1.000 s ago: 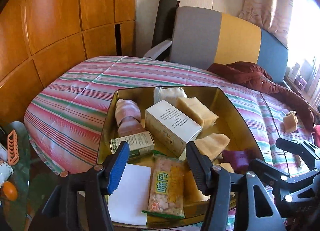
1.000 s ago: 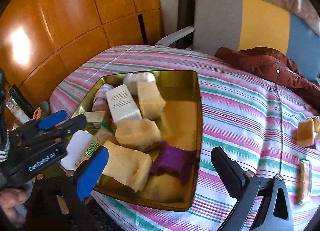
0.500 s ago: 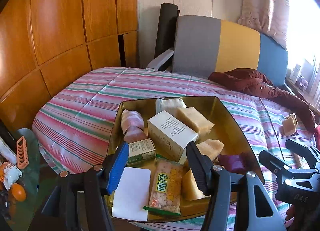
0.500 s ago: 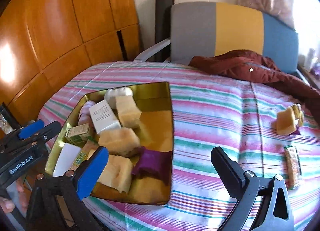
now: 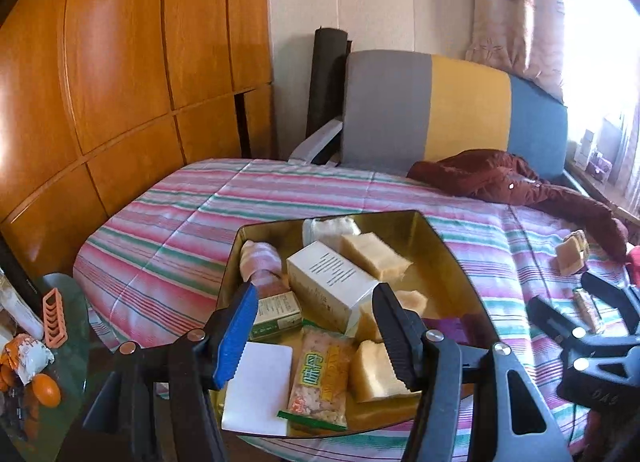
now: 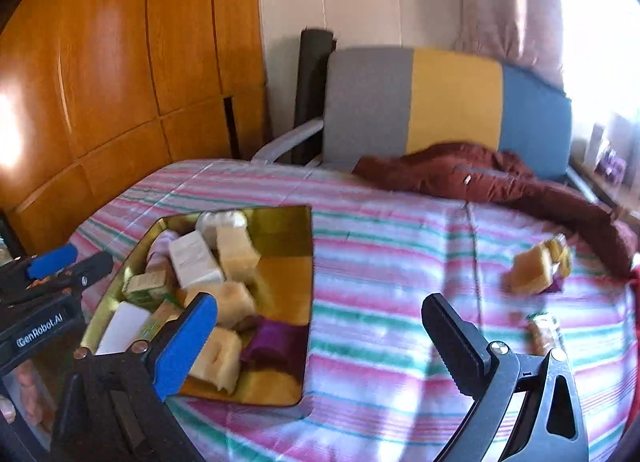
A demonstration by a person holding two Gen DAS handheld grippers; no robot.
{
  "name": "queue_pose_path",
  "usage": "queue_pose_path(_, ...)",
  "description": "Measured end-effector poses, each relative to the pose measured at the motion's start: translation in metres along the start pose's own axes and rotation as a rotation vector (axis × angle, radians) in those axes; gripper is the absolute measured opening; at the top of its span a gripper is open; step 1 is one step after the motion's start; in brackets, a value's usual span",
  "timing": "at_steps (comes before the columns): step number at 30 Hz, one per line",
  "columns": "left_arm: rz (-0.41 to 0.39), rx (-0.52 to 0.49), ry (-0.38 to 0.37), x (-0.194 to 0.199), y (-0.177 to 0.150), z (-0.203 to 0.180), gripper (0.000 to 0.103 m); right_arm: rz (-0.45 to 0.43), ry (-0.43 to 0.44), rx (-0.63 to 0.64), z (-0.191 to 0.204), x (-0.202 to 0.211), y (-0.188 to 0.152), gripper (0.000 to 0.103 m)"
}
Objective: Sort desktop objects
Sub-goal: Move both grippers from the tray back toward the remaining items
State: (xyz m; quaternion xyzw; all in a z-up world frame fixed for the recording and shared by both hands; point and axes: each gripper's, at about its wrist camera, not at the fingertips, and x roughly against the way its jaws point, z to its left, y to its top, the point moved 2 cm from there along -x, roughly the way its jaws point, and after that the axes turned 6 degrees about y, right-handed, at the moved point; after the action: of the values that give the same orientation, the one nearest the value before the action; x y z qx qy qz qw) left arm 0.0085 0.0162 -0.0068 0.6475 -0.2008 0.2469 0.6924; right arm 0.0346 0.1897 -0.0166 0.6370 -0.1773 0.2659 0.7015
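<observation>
Gold tray [image 5: 460, 262] sits on the striped bedspread [image 5: 168, 238] at its near-left edge, and it is crowded: a white box [image 5: 328, 282] leans across the middle with a tan sponge block [image 5: 374, 256] just behind it, a pink-striped roll [image 5: 260, 262] and a small green carton [image 5: 278, 312] lie to the left, and a snack packet [image 5: 320, 380] and a white card [image 5: 260, 394] lie at the front. Your left gripper [image 5: 314, 336] hovers above the tray's near end, its fingers spread with nothing between them. Your right gripper [image 6: 316, 336] is also wide open and empty, held over the bedspread just right of the tray. Out on the cloth to the right, well apart from the tray, you have another sponge block [image 6: 530, 272] and a wrapped bar [image 6: 546, 332] nearer you. A dark red jacket [image 6: 480, 177] lies along the far side, in front of the grey, yellow and blue chair back [image 6: 452, 101].
</observation>
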Motion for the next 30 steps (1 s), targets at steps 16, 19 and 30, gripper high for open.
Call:
queue_pose_path(16, 0.001, -0.031, -0.111, 0.019, -0.005, -0.016, 0.067, 0.040, -0.078, -0.035, -0.024, 0.025, -0.020, 0.103)
queue_pose_path(19, -0.001, -0.053, -0.121, 0.019, -0.005, -0.024, 0.068, 0.068, -0.128, -0.057, -0.043, 0.026, -0.027, 0.103)
queue_pose_path(30, 0.016, -0.155, -0.212, 0.012, -0.002, -0.069, 0.068, 0.164, -0.214, -0.182, -0.130, 0.025, -0.039, 0.103)
